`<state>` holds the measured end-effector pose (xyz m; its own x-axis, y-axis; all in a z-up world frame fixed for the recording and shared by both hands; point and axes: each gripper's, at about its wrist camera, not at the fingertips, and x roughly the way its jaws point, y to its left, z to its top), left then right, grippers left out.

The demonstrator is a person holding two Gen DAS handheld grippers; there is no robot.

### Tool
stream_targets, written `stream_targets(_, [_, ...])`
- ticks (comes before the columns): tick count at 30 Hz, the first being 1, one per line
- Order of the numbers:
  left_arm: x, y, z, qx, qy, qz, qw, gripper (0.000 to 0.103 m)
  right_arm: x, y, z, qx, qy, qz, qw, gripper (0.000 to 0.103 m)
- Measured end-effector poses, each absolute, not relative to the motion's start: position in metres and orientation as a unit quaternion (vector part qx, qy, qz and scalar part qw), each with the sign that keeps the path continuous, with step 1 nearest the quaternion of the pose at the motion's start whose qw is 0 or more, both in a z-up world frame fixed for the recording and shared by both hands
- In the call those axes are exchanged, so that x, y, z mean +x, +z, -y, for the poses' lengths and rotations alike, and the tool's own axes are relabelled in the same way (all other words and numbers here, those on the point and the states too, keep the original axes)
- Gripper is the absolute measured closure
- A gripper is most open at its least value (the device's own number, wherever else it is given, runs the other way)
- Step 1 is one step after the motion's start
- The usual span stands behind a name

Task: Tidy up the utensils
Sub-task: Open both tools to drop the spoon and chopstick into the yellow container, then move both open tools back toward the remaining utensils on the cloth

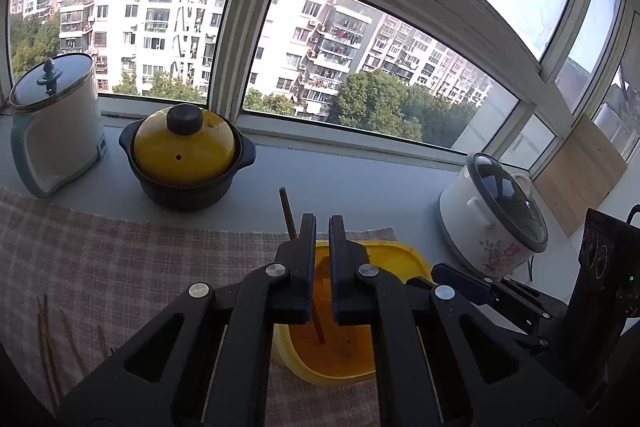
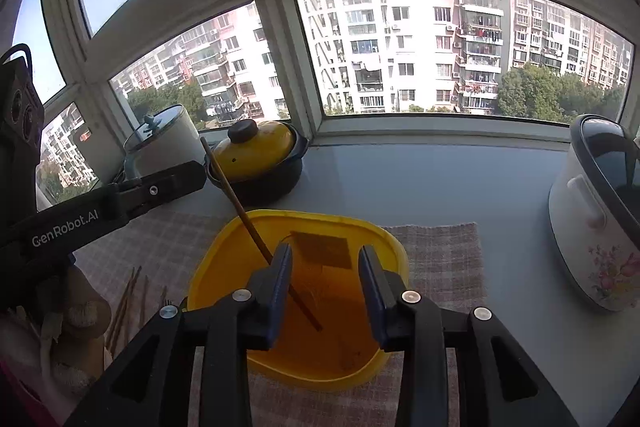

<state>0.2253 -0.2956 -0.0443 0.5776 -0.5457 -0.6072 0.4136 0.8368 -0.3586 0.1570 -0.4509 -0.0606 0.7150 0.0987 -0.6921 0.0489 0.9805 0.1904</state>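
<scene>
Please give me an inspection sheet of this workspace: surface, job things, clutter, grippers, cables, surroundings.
Surface: grey counter partly covered by a checked cloth.
Job things: one chopstick leaning in the yellow container; loose chopsticks on the cloth.
Clutter: yellow-lidded clay pot, white lidded pot, flowered rice cooker.
Grippers: left gripper jaws shut on the leaning chopstick; right gripper jaws open over the container.
Cables: nothing seen.
Surroundings: windows, apartment blocks outside.
</scene>
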Motion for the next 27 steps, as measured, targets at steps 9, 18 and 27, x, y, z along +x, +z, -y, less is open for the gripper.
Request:
stream_targets(9, [0.207,-0.039,0.270,-0.084,-0.273,-0.367,0.886,0.087,0.135,-0.053,0.437,0.092,-0.003,-0.368,0.925,0.045])
stream_targets(18, [0.184,-0.040,0.224,-0.064,-0.265,-0.365,0.890,0.061,0.110,-0.043,0.406,0.078,-0.028,-0.352,0.932,0.023])
stream_targets(27, [0.171,-0.050,0.160,-0.037,-0.223,-0.370,0.901,0.047,0.088,-0.036,0.362,0.066,-0.046,-0.341,0.937,0.003])
